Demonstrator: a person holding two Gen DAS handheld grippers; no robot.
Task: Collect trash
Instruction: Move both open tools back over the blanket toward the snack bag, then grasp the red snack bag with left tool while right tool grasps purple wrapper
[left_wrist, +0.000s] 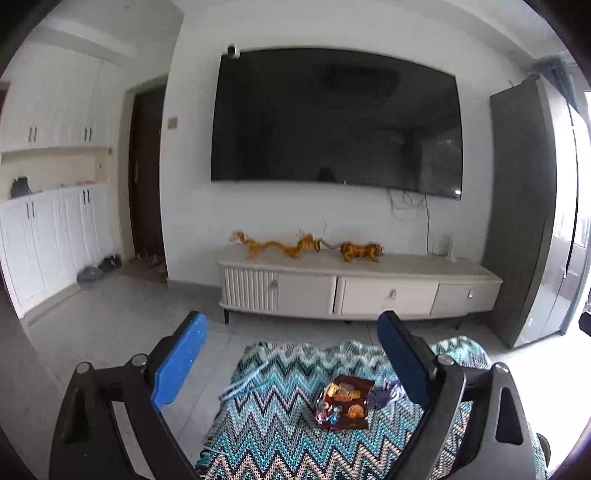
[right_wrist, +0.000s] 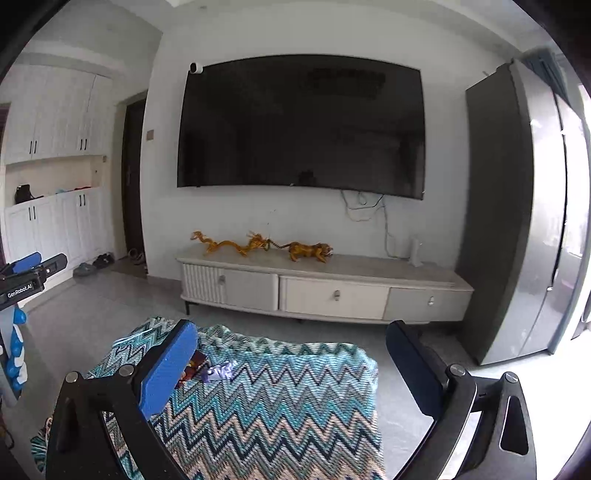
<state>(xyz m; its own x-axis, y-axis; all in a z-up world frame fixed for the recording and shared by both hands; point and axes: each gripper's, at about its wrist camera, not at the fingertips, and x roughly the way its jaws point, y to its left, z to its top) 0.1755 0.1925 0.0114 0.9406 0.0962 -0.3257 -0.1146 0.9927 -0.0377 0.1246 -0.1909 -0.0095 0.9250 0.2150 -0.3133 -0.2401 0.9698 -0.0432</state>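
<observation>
While both grippers hang wide and empty above the zigzag blanket (left_wrist: 280, 417), nothing is grasped yet. The left gripper (left_wrist: 291, 354) has its jaws spread, with the snack wrapper (left_wrist: 345, 402) lying flat on the blanket just below and between them. The right gripper (right_wrist: 291, 363) is also fully spread, holding nothing.

A small purple wrapper (right_wrist: 219, 371) lies just beside the snack wrapper, touching or nearly so; can't tell which.

Risks, as judgement:
- The snack wrapper lies flat on soft knit, so the pads could pinch the blanket along with it, or slide over the foil.
- The purple wrapper is light and crumpled; a nudge could push it off the blanket edge.
- From the right wrist view, the blue left finger (right_wrist: 168, 369) hides most of the snack wrapper, so aiming from that side is poor.
- Both grippers going for the same spot could collide.

Around: TV (left_wrist: 336, 122) on the wall, low cabinet (left_wrist: 354, 284) with gold figurines (left_wrist: 306, 247), all well apart. Nothing blocks the approach. No bin is visible.
</observation>
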